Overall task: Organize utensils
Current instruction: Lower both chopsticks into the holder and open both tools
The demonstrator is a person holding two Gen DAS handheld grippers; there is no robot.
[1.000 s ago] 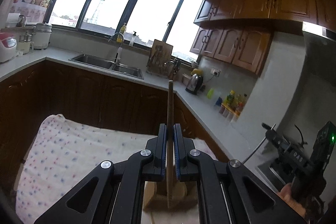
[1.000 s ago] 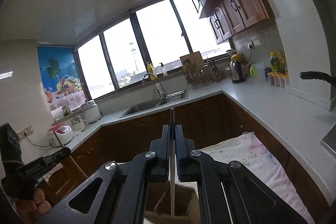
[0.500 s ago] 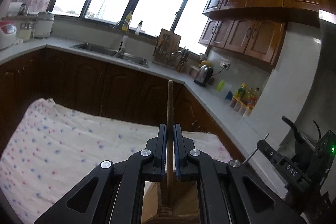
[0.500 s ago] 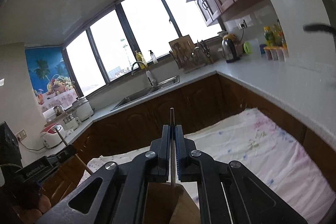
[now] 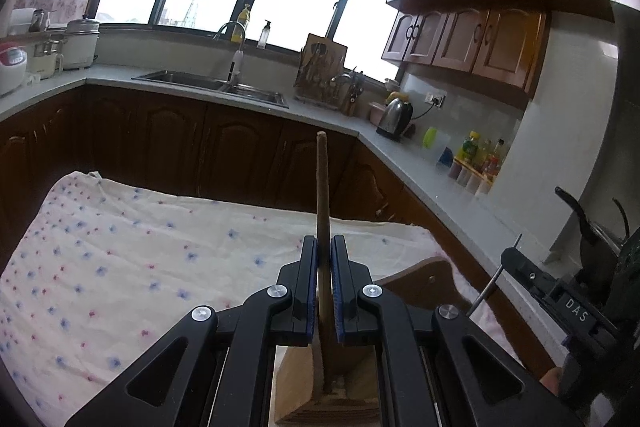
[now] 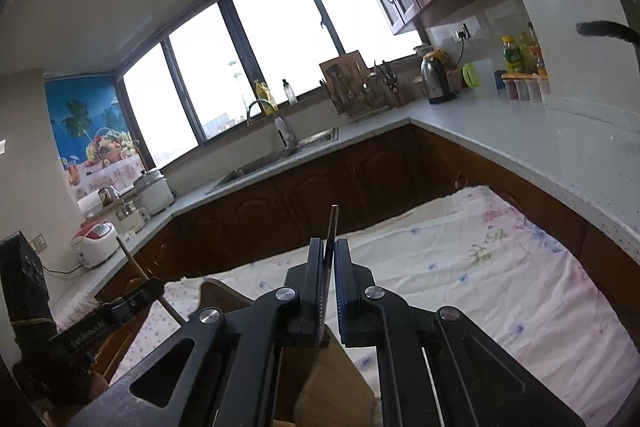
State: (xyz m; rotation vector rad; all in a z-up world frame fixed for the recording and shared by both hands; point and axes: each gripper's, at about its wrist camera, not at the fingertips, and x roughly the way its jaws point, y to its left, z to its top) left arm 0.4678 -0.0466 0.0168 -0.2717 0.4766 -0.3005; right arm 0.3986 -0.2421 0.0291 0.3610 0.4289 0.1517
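My left gripper (image 5: 324, 251) is shut on a brown wooden utensil handle (image 5: 322, 183) that stands upright; its lower end reaches into a wooden utensil holder (image 5: 332, 391) below the fingers. My right gripper (image 6: 328, 255) is shut on a thin metal utensil handle (image 6: 333, 227), also upright, above the same wooden holder (image 6: 332, 383). Each gripper shows in the other's view: the right gripper (image 5: 516, 259) at the right edge, the left gripper (image 6: 156, 287) at the lower left.
A floral cloth (image 5: 120, 267) covers the table, also shown in the right wrist view (image 6: 460, 267). Dark cabinets under a grey counter (image 5: 420, 179) ring the table, with a sink (image 5: 212, 85), kettle (image 5: 394, 115), spice jars (image 5: 476, 163) and rice cookers (image 6: 96, 239).
Both grippers have tilted down, so the cloth-covered table fills more of each view. The two held utensils have sunk lower over the wooden holder. Both grips are unchanged.
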